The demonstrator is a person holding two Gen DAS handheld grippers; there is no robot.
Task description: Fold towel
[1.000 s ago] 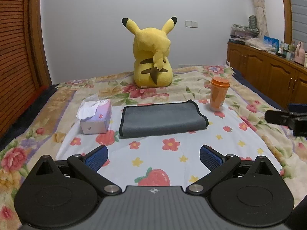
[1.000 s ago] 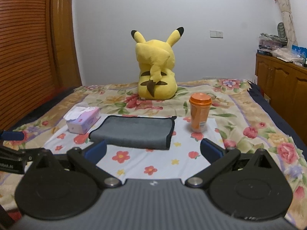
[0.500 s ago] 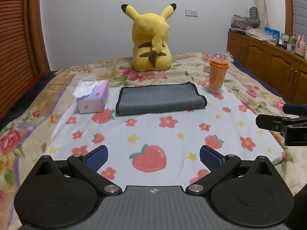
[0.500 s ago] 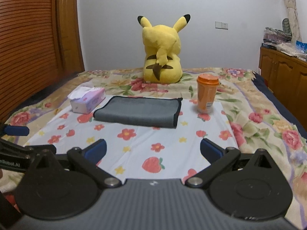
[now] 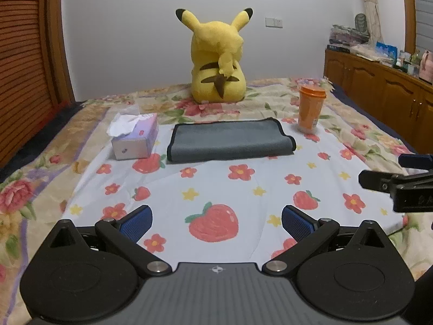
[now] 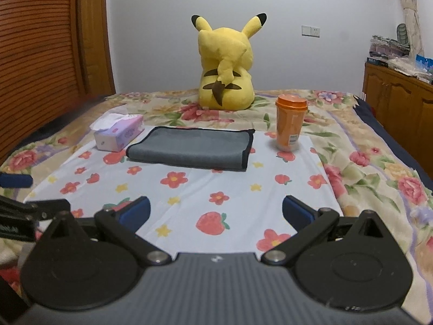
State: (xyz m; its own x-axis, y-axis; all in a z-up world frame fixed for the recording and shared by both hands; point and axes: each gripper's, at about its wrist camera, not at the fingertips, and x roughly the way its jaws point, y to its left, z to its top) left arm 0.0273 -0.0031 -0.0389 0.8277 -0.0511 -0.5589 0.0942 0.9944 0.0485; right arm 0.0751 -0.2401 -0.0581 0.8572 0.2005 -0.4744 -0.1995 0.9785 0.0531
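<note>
Left wrist view: the left gripper (image 5: 215, 220) is held low and level above the flower-printed sheet (image 5: 243, 189), blue ribbed pads (image 5: 136, 222) spread wide, nothing held. The right gripper (image 6: 215, 211) is likewise spread, empty. The soft grey, black-edged towel (image 5: 230, 142) lies folded flat, well beyond both, in front of the plush toy (image 5: 217, 62).

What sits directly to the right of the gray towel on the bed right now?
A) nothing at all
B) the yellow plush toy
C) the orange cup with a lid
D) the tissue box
C: the orange cup stands upright just off the right end of the gray towel, apart from it; the tissue box is on the towel's left and the yellow plush toy sits behind it.
</note>
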